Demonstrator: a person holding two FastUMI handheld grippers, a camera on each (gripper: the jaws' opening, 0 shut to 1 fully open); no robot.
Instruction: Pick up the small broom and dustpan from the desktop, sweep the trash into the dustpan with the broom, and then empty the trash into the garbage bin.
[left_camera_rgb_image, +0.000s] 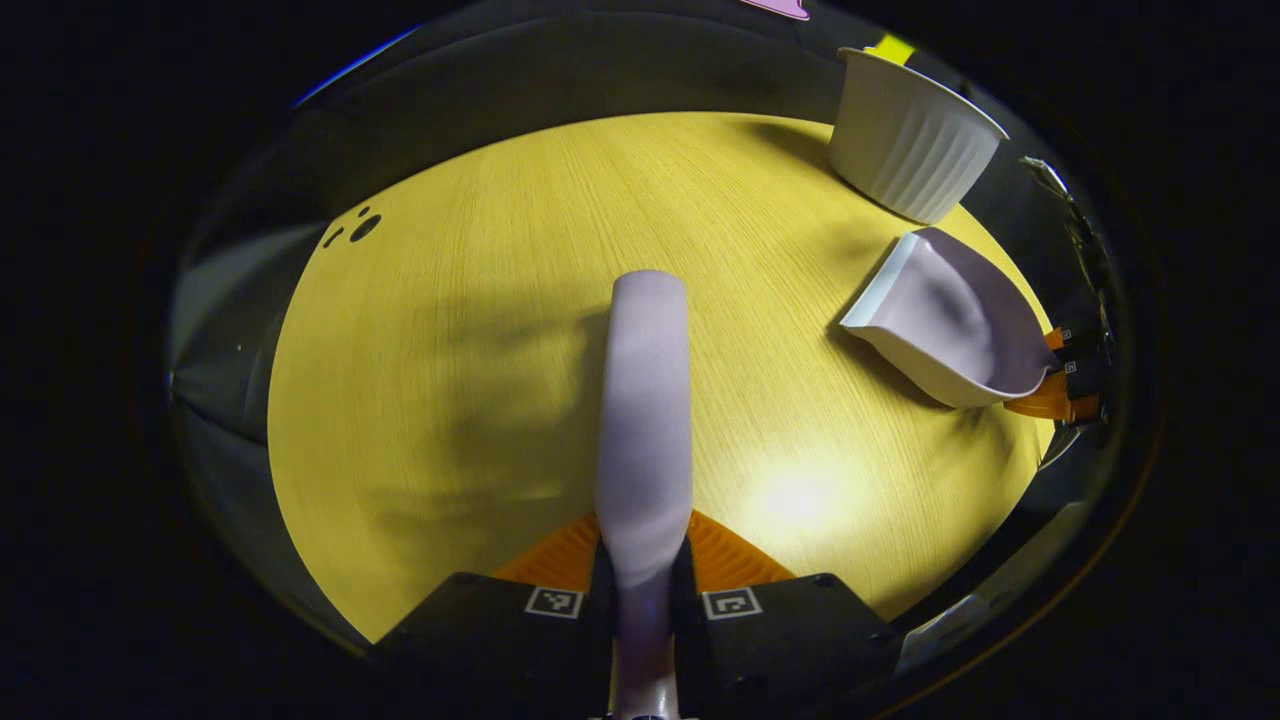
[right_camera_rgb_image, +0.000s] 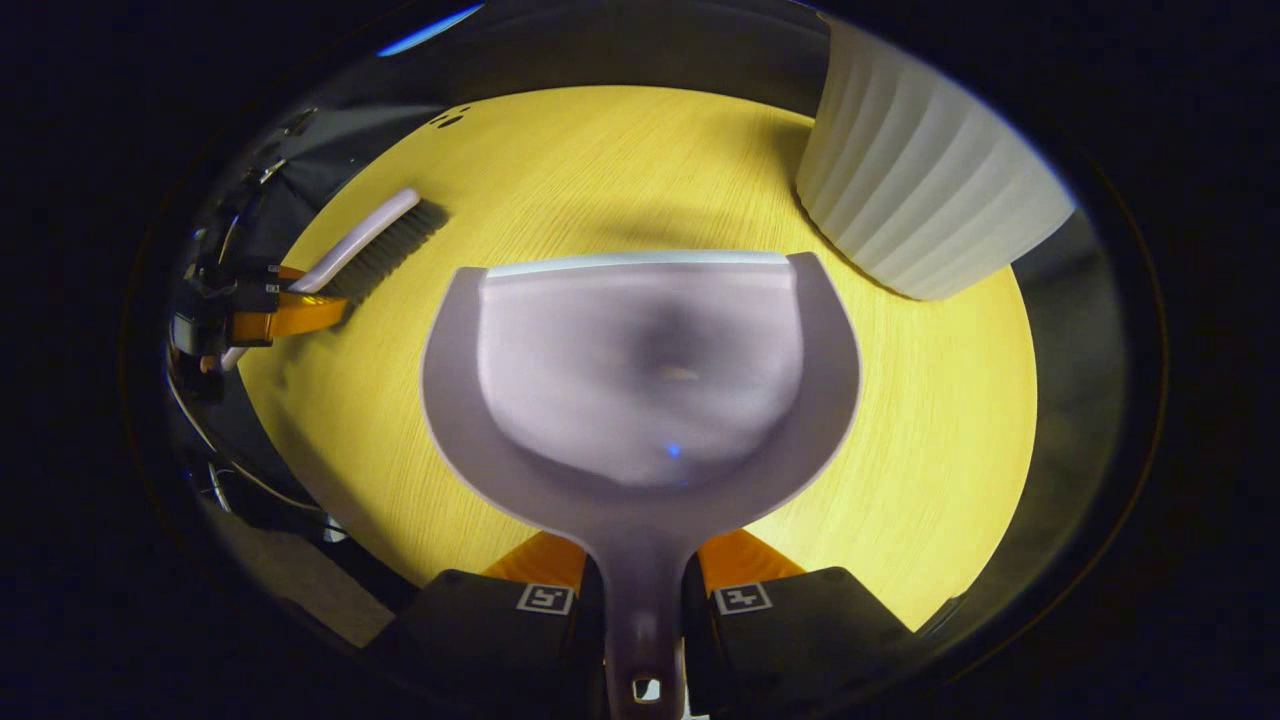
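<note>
Both tools are picked up: the left gripper (left_camera_rgb_image: 645, 585) is closed on the broom (left_camera_rgb_image: 645, 400), the right gripper (right_camera_rgb_image: 642, 590) on the dustpan (right_camera_rgb_image: 640, 380) handle, above the desk (left_camera_rgb_image: 450, 350) near the bin (right_camera_rgb_image: 920, 190); whether trash is inside, I cannot tell

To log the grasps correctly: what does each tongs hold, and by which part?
The left tongs hold the broom by its handle; the right tongs hold the dustpan by its handle.
</note>
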